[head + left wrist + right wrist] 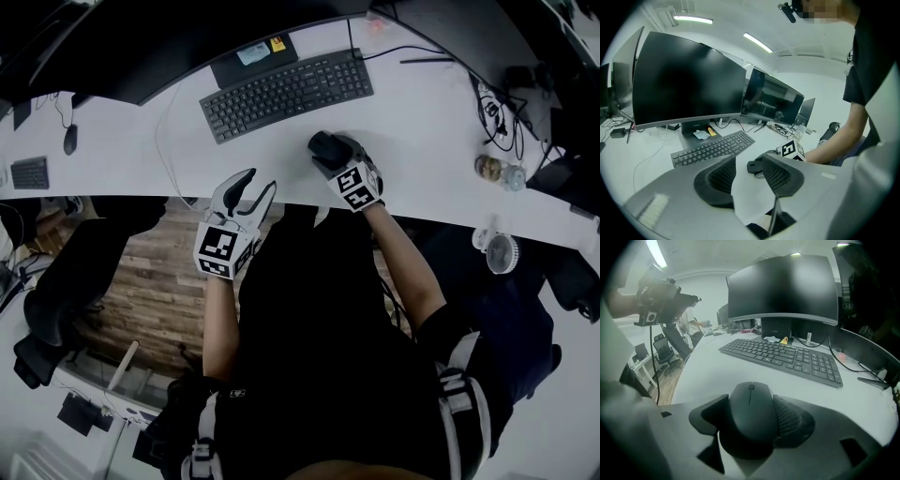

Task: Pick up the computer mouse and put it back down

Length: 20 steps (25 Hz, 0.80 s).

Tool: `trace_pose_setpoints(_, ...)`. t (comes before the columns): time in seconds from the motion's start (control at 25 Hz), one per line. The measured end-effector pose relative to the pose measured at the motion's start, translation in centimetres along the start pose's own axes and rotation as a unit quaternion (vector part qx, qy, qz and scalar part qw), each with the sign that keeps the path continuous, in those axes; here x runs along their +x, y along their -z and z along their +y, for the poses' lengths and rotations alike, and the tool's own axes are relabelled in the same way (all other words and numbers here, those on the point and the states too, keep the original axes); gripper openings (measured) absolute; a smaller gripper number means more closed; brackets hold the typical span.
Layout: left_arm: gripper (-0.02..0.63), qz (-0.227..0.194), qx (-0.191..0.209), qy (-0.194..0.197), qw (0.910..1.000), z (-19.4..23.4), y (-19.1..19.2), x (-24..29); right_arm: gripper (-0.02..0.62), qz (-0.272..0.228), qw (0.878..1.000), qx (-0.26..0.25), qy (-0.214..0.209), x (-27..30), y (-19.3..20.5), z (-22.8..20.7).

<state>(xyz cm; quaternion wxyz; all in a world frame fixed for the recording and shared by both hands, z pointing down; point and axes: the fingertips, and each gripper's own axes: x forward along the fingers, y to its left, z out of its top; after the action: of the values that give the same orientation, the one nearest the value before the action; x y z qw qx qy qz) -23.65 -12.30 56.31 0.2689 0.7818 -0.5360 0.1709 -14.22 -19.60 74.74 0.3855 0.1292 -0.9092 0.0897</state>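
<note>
A black computer mouse [751, 420] fills the gap between the jaws of my right gripper [749, 405], and both ribbed pads lie against its sides. In the head view the mouse [323, 146] is over the white desk [422, 122], just in front of the keyboard, with the right gripper [330, 155] around it. Whether it rests on the desk or hangs just above it I cannot tell. My left gripper [255, 185] hovers at the desk's front edge to the left, jaws open and nothing between them [750, 174].
A black keyboard [286, 94] lies behind the mouse, below a curved monitor [785, 287]. Cables [492, 108], a small jar [497, 172] and a little white fan [502, 251] sit at the right. A second keyboard [30, 172] and mouse [69, 139] lie far left.
</note>
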Motion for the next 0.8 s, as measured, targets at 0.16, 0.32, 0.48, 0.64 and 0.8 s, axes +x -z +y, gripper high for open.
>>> trace_pose_setpoints(0.16, 0.176, -0.002, 0.004, 0.005, 1.0, -0.3, -0.2, 0.0, 0.301, 0.0, 1.0, 0.001, 0.003, 0.1, 0.0, 0.0)
trace_pose_setpoints(0.32, 0.176, -0.002, 0.008, 0.006, 0.9999, -0.4, -0.2, 0.0, 0.307, 0.001, 1.0, 0.006, 0.004, 0.2, 0.0, 0.0)
trace_pose_setpoints(0.48, 0.176, -0.004, 0.012, 0.005, 0.9999, -0.5, -0.3, -0.4, 0.336, 0.001, 1.0, 0.007, -0.001, 0.4, 0.0, 0.3)
trace_pose_setpoints(0.64, 0.176, -0.012, 0.016, 0.006, 0.9998, -0.6, -0.9, -0.8, 0.351, -0.01, 1.0, 0.013, 0.0, -0.1, -0.8, 0.5)
trace_pose_setpoints(0.8, 0.175, -0.021, 0.02, 0.006, 0.9996, -0.6, -1.4, -1.1, 0.351, -0.023, 1.0, 0.01, 0.008, -1.0, -1.9, 0.4)
